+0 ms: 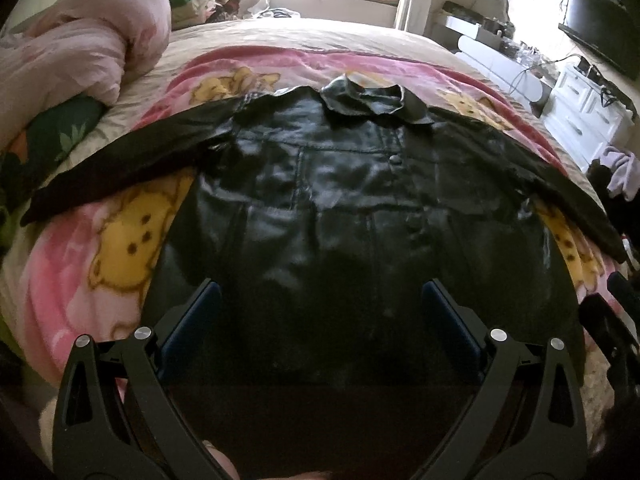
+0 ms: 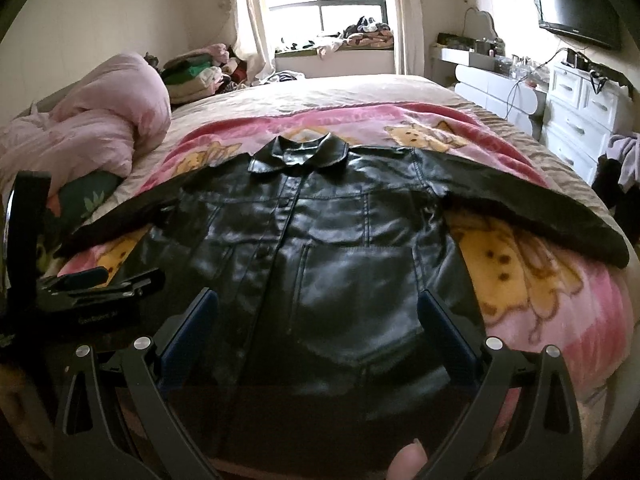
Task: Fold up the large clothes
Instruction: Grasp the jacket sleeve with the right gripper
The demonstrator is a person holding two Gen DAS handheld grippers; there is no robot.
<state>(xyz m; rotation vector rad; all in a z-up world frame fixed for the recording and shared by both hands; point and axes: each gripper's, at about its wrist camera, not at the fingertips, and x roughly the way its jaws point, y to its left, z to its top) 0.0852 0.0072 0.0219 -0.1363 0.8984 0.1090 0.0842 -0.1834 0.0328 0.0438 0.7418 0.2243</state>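
A black leather jacket (image 1: pixel 328 184) lies flat, front up, on a pink cartoon blanket (image 1: pixel 120 248) on the bed, collar far, both sleeves spread out sideways. It also shows in the right wrist view (image 2: pixel 320 240). My left gripper (image 1: pixel 320 300) is open and empty, above the jacket's lower hem area. My right gripper (image 2: pixel 318 308) is open and empty, over the hem a little further right. The left gripper shows at the left edge of the right wrist view (image 2: pixel 100 280); the right gripper shows at the right edge of the left wrist view (image 1: pixel 612 320).
A bunched pink duvet (image 1: pixel 80 40) lies at the bed's far left. Piled clothes (image 2: pixel 196 72) sit near the window. White drawers (image 2: pixel 580 112) and a wall TV (image 2: pixel 576 4) stand on the right. The blanket also shows in the right wrist view (image 2: pixel 540 280).
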